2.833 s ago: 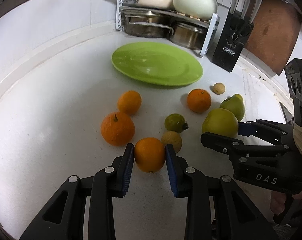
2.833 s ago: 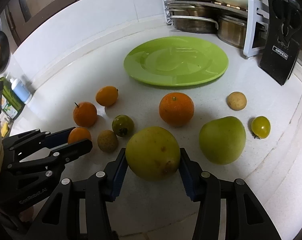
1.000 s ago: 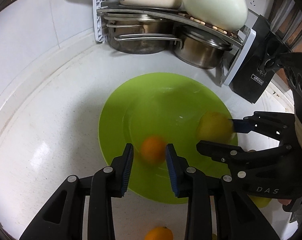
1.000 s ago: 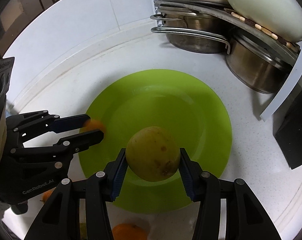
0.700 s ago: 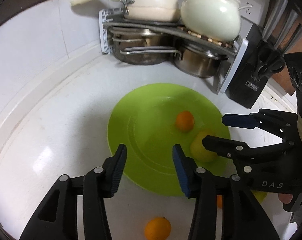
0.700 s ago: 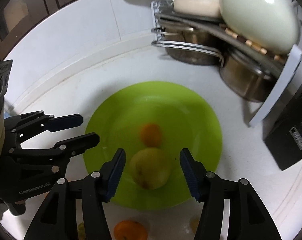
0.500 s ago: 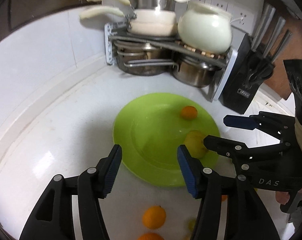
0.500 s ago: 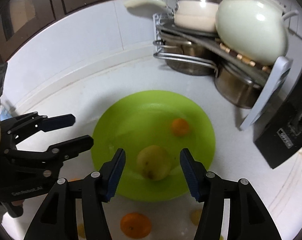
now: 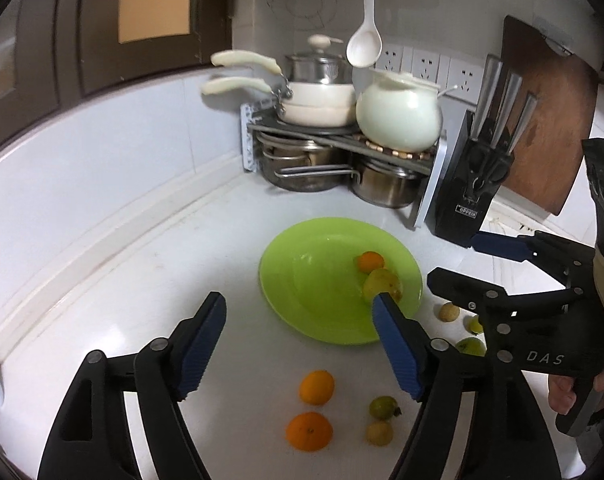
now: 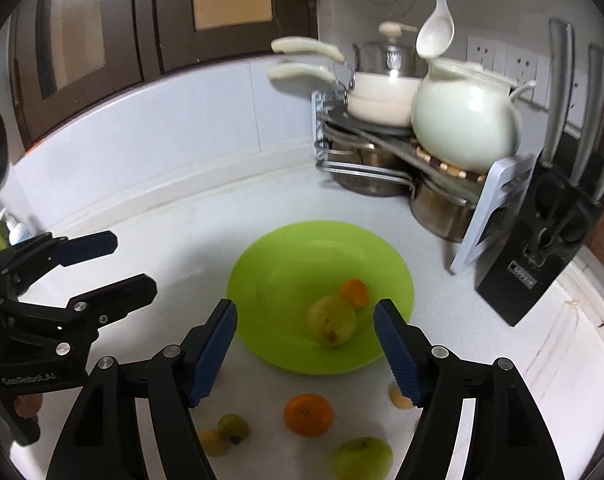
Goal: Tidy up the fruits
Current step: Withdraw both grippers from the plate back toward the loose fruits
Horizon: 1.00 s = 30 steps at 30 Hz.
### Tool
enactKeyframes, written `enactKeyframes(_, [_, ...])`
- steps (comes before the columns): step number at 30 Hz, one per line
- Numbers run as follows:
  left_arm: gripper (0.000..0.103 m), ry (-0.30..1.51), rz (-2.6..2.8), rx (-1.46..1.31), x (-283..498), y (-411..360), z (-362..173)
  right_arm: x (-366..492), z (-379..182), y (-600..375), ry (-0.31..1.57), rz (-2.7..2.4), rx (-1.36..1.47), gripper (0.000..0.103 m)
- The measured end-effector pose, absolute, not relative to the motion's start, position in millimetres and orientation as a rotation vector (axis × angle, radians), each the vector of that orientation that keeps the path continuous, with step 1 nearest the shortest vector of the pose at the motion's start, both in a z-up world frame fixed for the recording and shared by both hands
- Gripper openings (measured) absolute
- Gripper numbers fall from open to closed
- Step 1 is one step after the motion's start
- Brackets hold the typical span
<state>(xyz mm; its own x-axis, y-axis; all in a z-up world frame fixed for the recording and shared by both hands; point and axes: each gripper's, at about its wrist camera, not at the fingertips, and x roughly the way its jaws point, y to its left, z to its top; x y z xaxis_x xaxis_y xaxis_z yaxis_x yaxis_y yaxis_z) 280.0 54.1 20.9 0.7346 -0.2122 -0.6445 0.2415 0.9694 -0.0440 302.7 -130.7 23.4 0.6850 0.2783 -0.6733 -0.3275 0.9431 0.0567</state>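
A green plate (image 9: 314,280) (image 10: 285,276) lies on the white counter. On it rest a small orange (image 9: 370,261) (image 10: 354,293) and a yellow-green pear (image 9: 382,285) (image 10: 332,320), touching each other. My left gripper (image 9: 299,340) is open and empty, raised above the counter near the plate's front edge. My right gripper (image 10: 306,348) is open and empty, raised over the plate's near side. Loose on the counter are two oranges (image 9: 317,387) (image 9: 309,431), an orange (image 10: 308,415), a green apple (image 10: 362,458) and several small green and tan fruits (image 9: 383,407) (image 10: 233,428).
A metal rack (image 9: 342,148) with steel pots, cream pans and a cream pot stands in the back corner. A black knife block (image 9: 478,176) and a brown cutting board (image 9: 550,120) stand to its right. A soap bottle (image 10: 15,228) is at far left.
Both grippers opened and let the orange and the pear go onto the plate, then drew back and up. The orange rolled to the pear's far side.
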Motion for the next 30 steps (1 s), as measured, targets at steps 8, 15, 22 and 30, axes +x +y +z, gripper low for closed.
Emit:
enactKeyframes(8, [0.081,0.645,-0.233,0.061,246.9,73.9,30.6,267.4,37.6,-120.1,0.658,0.329,-0.085,0.077])
enactKeyframes(15, [0.084,0.625,-0.239,0.102,224.4,81.6,22.5,241.8,30.3,-112.9,0.656,0.323,-0.091,0.077])
enactKeyframes(22, [0.084,0.627,-0.288,0.147,209.5,86.0,5.8,215.9,16.1,-102.6,0.664,0.306,-0.104,0.077])
enactKeyframes(30, [0.084,0.638,-0.376,0.214,204.5,85.5,-15.0,197.7,-5.7,-93.0,0.716,0.296,-0.104,0.077])
